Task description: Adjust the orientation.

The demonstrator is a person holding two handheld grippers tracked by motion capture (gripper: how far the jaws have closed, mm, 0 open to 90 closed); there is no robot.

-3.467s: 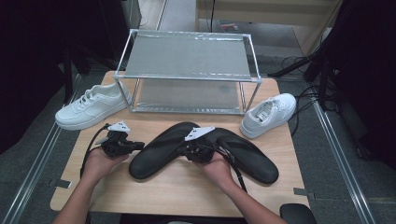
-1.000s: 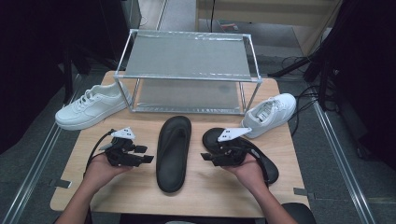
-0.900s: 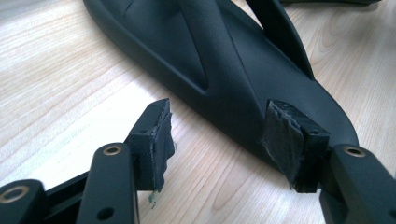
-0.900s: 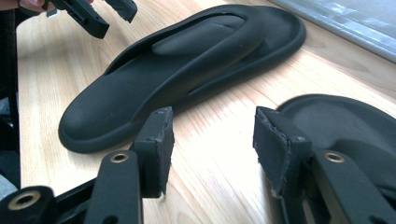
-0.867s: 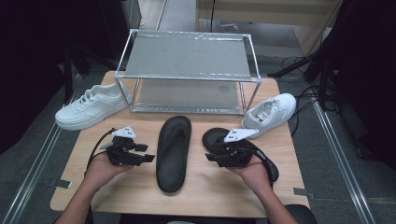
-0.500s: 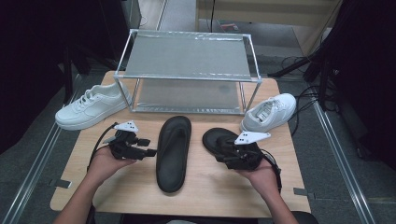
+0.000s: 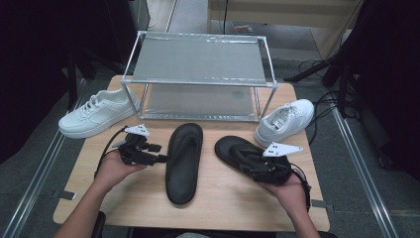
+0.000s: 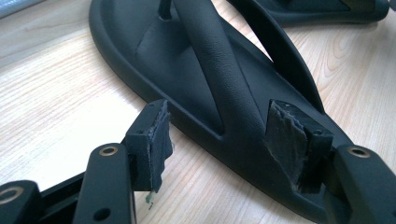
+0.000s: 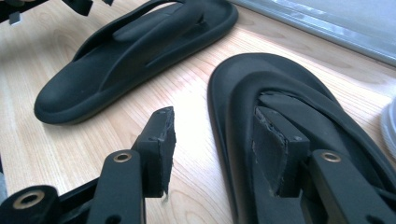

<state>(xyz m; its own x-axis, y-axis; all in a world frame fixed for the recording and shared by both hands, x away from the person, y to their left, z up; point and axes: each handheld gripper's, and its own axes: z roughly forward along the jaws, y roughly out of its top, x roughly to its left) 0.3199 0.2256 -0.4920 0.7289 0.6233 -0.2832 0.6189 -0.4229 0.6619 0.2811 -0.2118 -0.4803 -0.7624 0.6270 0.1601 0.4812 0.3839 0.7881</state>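
Observation:
Two black flip-flops lie side by side on the wooden table. The left flip-flop (image 7: 184,158) points at the rack, and the right flip-flop (image 7: 233,148) lies slanted. My left gripper (image 7: 157,153) is open at the left flip-flop's (image 8: 205,79) outer edge; in the left gripper view (image 8: 219,140) that rim sits between the pads untouched. My right gripper (image 7: 251,167) is open over the right flip-flop's (image 9: 299,107) heel end. Its jaws (image 9: 217,147) have just been closing slightly, astride the rim, one pad above the footbed and one off the edge.
A two-tier metal rack (image 7: 198,64) stands at the back of the table (image 7: 223,208). One white sneaker (image 7: 96,111) sits to the rack's left, another white sneaker (image 7: 287,121) at its right front corner. Cables trail off the table's right side.
The flip-flops, crossed in a V earlier, now lie apart. Over the last second my right gripper slid right along its flip-flop toward the heel; the left gripper hardly moved.

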